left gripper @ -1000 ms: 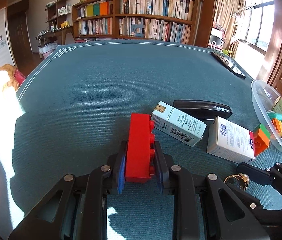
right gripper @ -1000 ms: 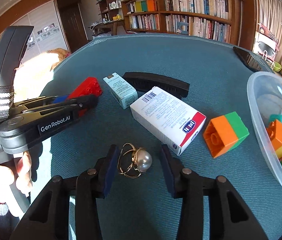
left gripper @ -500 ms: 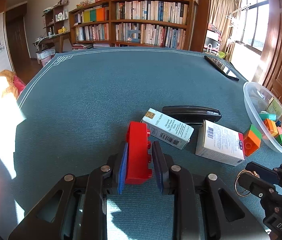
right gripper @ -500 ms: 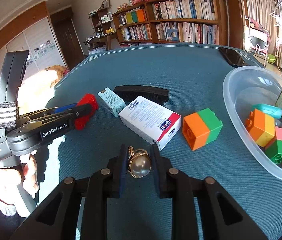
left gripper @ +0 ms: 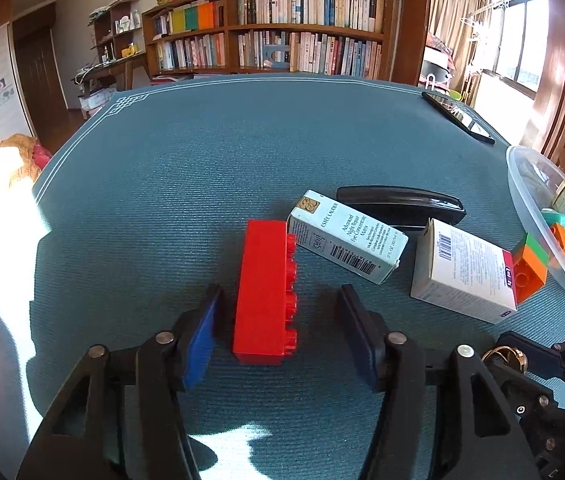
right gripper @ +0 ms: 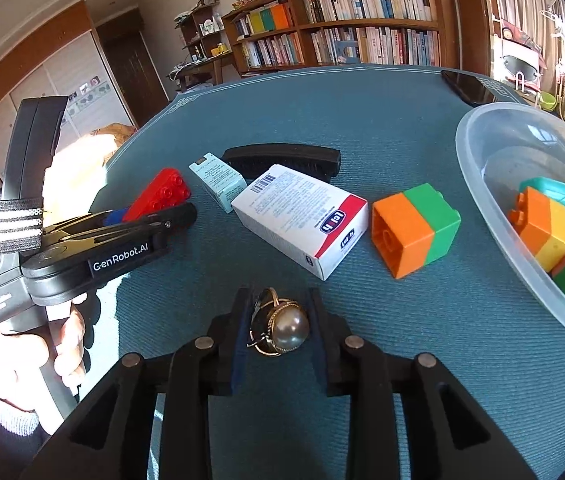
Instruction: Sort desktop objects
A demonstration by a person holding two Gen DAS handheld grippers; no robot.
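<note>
A long red brick point(left gripper: 266, 292) lies on the teal table between the spread fingers of my left gripper point(left gripper: 278, 332), which is open and not touching it. The brick also shows in the right wrist view point(right gripper: 160, 194). My right gripper point(right gripper: 278, 320) is shut on a gold pearl ring point(right gripper: 280, 328), held just above the table. The ring shows at the lower right of the left wrist view point(left gripper: 506, 358). An orange-green block point(right gripper: 416, 230) lies on the table beside the clear plastic bowl point(right gripper: 482, 168).
A pale cosmetics box point(left gripper: 346, 236), a white-and-red medicine box point(left gripper: 462, 276) and a black case point(left gripper: 400, 206) lie between the brick and the bowl. The bowl holds several coloured blocks point(right gripper: 546, 228). A phone point(left gripper: 458, 118) lies at the far right edge.
My left gripper has opened and let go of the red brick, which now lies on the table. My right gripper closed on the pearl ring.
</note>
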